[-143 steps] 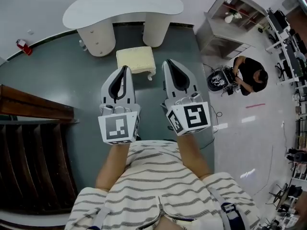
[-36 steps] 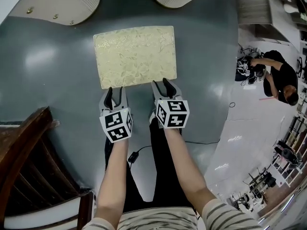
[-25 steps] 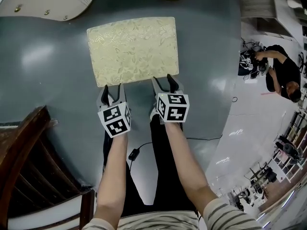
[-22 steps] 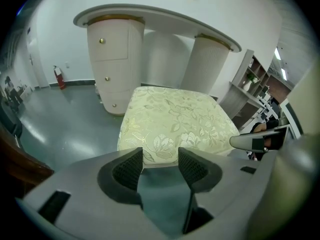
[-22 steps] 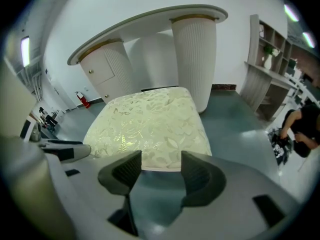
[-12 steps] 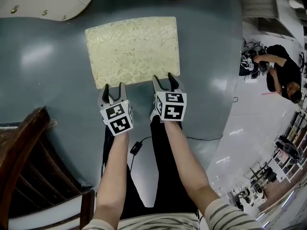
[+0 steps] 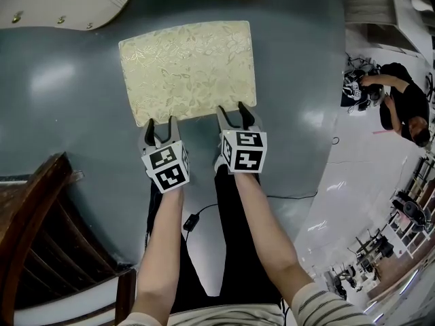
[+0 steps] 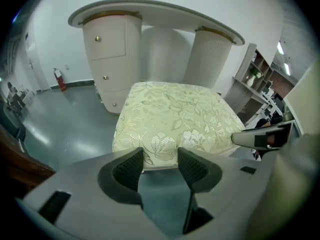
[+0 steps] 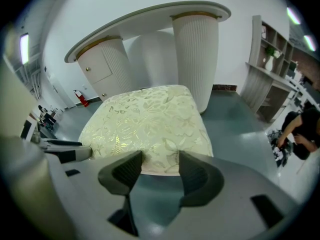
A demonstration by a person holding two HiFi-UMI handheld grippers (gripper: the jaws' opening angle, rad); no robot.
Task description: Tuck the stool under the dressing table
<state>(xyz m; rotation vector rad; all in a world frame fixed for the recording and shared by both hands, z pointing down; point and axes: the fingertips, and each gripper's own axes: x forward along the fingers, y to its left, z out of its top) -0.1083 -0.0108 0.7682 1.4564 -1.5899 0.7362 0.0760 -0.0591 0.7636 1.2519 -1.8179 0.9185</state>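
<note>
Both tools are spread and pinch nothing. The left tool and the right tool each have their tips at the near edge of the stool, side by side along its padded, leaf-patterned seat. Whether they already press on it cannot be told.

The stool stands on the floor just in front of the dressing table, facing the gap between its drawer pedestal and its ribbed column, not yet under the top.

The step looks like a straight push. It would go best with equal pressure from both tools, so the seat stays square to the gap, and with contact on the cushion's side rather than its top (a soft edge could let the tips ride up).

The grey floor is glossy and should let the legs slide. A cable lies by the person's feet. Dark wooden furniture stands to the left, and another person sits well off to the right.
</note>
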